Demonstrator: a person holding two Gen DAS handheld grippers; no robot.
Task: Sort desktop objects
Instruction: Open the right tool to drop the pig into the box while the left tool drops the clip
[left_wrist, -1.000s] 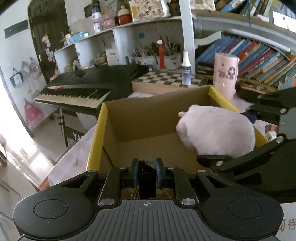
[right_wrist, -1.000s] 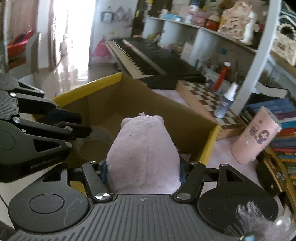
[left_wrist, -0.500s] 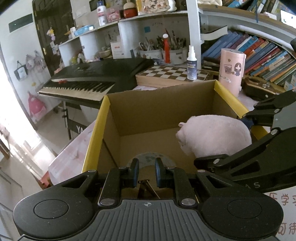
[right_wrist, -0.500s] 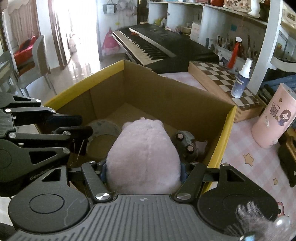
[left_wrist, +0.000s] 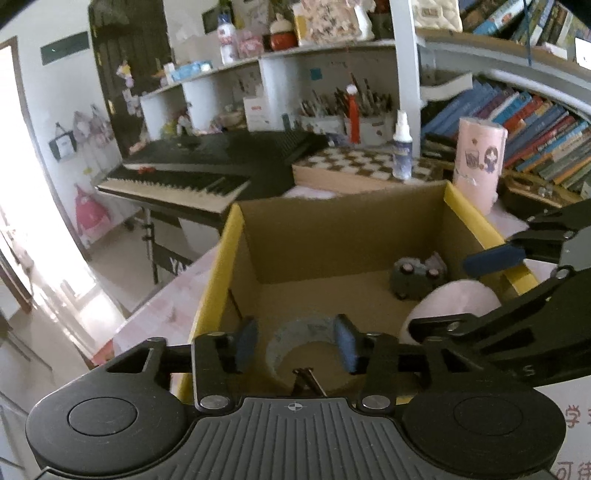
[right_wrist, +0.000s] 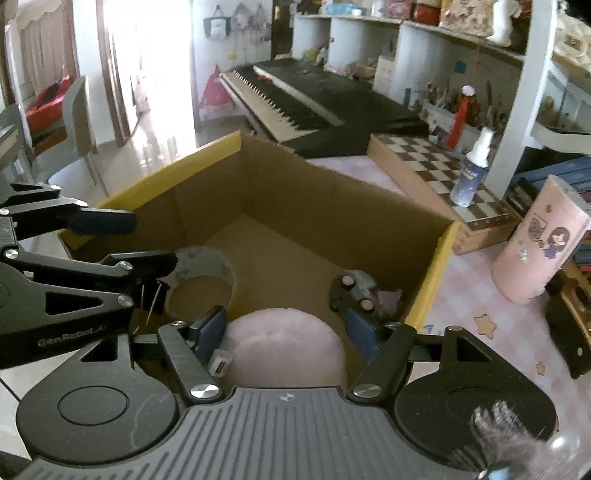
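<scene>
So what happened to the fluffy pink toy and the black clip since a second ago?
The right gripper opened and let the pink plush go; it now lies lower, inside the cardboard box. The left gripper opened too, and its binder clip dropped beside the tape roll. The box, spray bottle and pink cylinder stayed put.

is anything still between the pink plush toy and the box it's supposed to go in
Nothing visible. The pink plush toy already lies inside the cardboard box, between the open right gripper's fingers, beside the tape roll and toy car.
</scene>
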